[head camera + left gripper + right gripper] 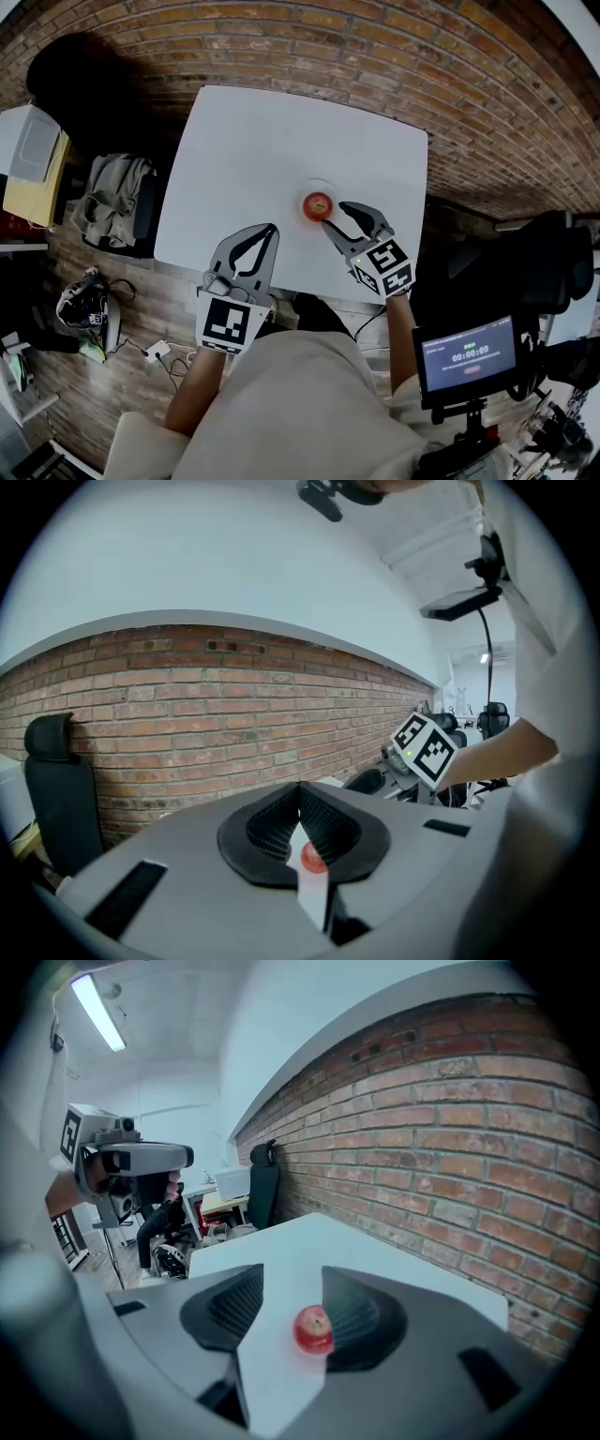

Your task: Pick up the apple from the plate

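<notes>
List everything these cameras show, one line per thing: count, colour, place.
brick wall: one, red-brown, behind the table
table: one, white, centre of the head view
plate: one, pale, near-right part of the table
apple: one, red, on the plate
chair: one, black, draped with grey cloth, left of the table
helmet-like object: one, black and white, on the wooden floor at left
screen: one, dark with a blue display, on a stand at right
left tongs: one, grey with black pads, shut, empty, over the table's near edge
right tongs: one, same colours, open, pointed at the apple, not gripping it
</notes>
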Tool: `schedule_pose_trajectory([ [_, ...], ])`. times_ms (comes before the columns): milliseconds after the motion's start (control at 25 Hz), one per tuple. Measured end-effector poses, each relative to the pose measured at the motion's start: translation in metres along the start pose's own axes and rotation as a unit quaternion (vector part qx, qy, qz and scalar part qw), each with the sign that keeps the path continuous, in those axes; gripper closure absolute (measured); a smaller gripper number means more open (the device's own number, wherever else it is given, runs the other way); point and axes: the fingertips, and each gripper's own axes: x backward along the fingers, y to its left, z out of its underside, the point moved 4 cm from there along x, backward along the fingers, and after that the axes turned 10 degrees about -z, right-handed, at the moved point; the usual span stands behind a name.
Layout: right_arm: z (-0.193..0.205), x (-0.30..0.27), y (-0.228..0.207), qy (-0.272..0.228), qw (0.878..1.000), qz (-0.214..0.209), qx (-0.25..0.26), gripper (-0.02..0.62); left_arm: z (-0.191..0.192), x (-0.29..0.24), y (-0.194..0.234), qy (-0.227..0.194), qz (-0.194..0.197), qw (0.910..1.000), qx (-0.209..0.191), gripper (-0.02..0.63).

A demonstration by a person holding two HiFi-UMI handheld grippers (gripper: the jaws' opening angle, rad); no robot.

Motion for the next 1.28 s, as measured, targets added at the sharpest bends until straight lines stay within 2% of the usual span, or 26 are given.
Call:
schedule_pose_trajectory([
  [360,0.01,-0.014,-0.006,0.016,1.0,-0.02,0.002,0.416,0.0,0.003,0.0,0.005,-0.007,1.0,0.002,0.601],
  [440,0.012,-0.018,-0.008,0.022,0.999,-0.029,0.003,0.397,0.0,0.002,0.001,0.006,-0.01,0.9999,0.003,0.601],
  [760,0.024,-0.034,-0.011,0.08,0.994,-0.042,0.053,0.371,0.006,0.004,0.005,0.015,-0.024,0.9995,0.009,0.601],
  [1280,0.044,-0.053,-0.021,0.145,0.985,-0.056,0.078,0.339,0.013,0.004,0.009,0.024,-0.025,0.9993,0.013,0.601],
])
